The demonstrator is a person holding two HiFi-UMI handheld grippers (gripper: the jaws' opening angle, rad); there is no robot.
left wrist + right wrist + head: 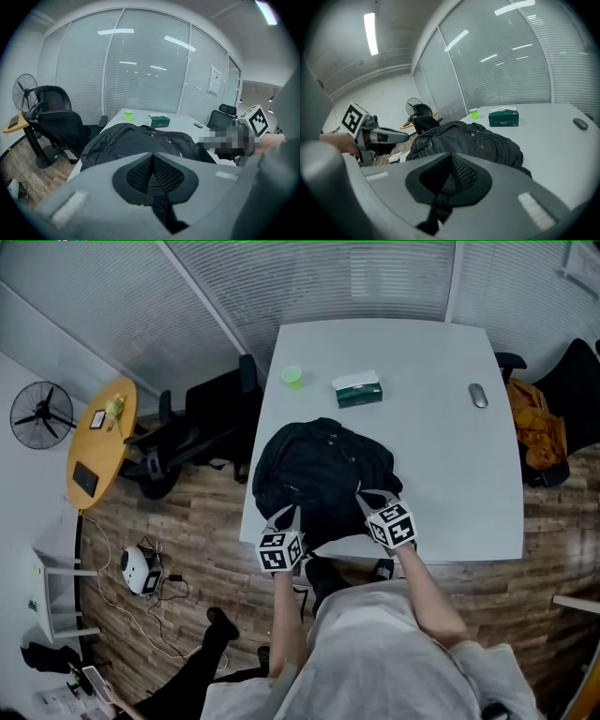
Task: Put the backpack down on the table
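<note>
Black backpack (319,470) lies on table (441,446).

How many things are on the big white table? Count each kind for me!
backpack: 1
green cup: 1
green tissue box: 1
computer mouse: 1
Total: 4

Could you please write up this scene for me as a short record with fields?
backpack: black, lying on the white table at its near edge
left gripper: shut on a dark strap of the backpack
right gripper: shut on another dark strap
also on table: green cup, green tissue box, mouse, all beyond the backpack
beside table: black office chairs
</note>
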